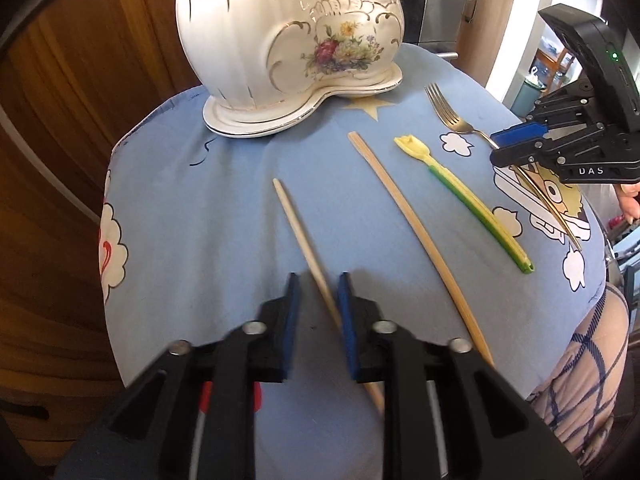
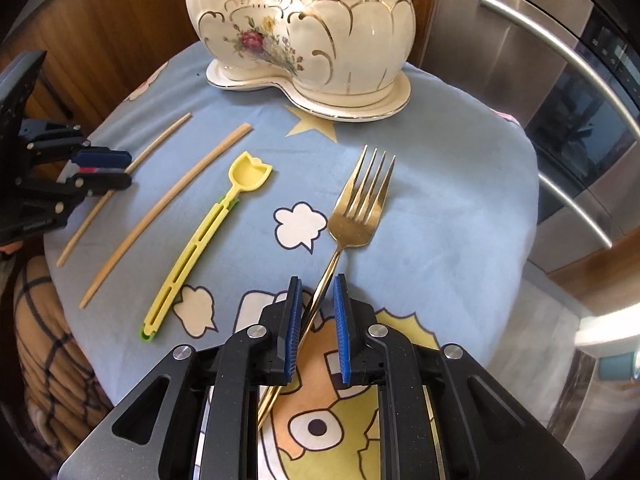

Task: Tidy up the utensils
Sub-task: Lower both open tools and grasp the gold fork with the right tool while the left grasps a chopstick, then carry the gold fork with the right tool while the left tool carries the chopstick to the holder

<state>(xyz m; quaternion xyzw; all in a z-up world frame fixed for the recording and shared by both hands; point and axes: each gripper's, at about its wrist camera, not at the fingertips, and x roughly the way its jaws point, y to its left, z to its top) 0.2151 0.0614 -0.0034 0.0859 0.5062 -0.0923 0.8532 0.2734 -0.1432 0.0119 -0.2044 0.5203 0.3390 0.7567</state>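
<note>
Pinching thin stock now: left tool [image 1: 317, 280] is clamping the chopstick [image 1: 304, 240], right tool [image 2: 318, 284] the fork [image 2: 356, 208], either risking pivoting loose mid-lift.

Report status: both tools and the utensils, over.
Left tool shut on pale wooden chopstick. Right tool shut on gold metal fork. Path clear.

Left wrist cam sat just behind the left tool [image 1: 316, 280], low and close over the table [image 1: 224, 216], angled steeply down twd the ceramic holder [image 1: 288, 40] at the far edge. Right wrist cam looked likewise from behind the right tool [image 2: 318, 282], further right. Both views shared the holder, the cloth's middle w/ the utensils, and each other's tool at the frame edge.
</note>
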